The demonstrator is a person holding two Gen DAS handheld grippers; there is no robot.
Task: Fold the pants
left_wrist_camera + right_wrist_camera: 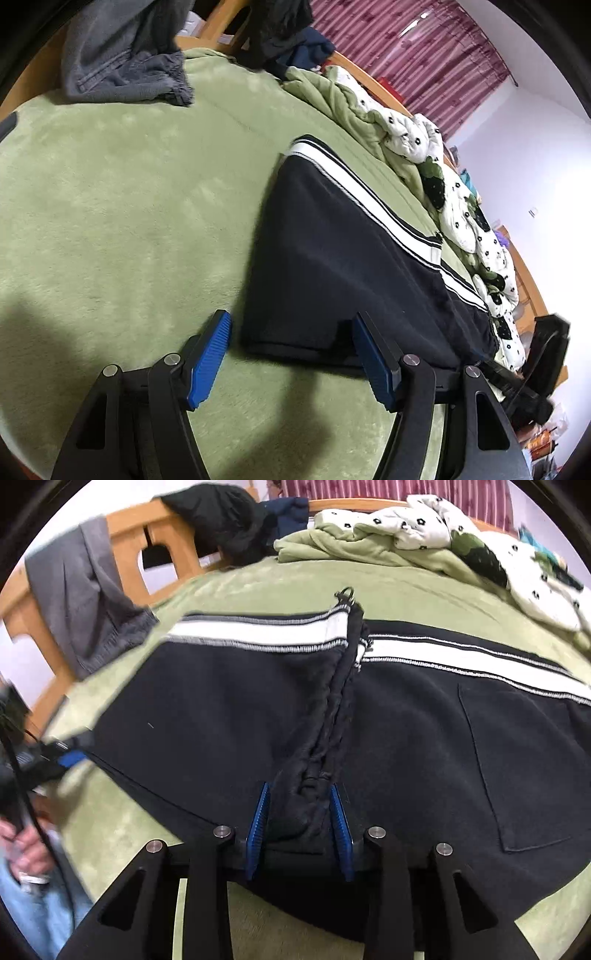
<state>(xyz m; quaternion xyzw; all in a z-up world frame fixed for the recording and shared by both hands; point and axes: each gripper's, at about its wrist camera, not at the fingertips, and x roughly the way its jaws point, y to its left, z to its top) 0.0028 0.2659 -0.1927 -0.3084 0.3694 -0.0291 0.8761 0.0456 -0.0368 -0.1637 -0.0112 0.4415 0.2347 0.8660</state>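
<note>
From the left wrist I see my left gripper (pixel 291 354) with jaws apart over the green blanket (pixel 122 206), the near corner of the black track pants (pixel 332 258) between them, unclamped. From the right wrist, my right gripper (pixel 300 827) is clamped on the bunched waistband (pixel 325 738) (white side stripes beyond).

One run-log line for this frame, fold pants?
stage: mid-fold | pants: black, white stripe, flat on green blanket | left hand-held gripper: open at pants edge | right hand-held gripper: shut on waistband
</note>
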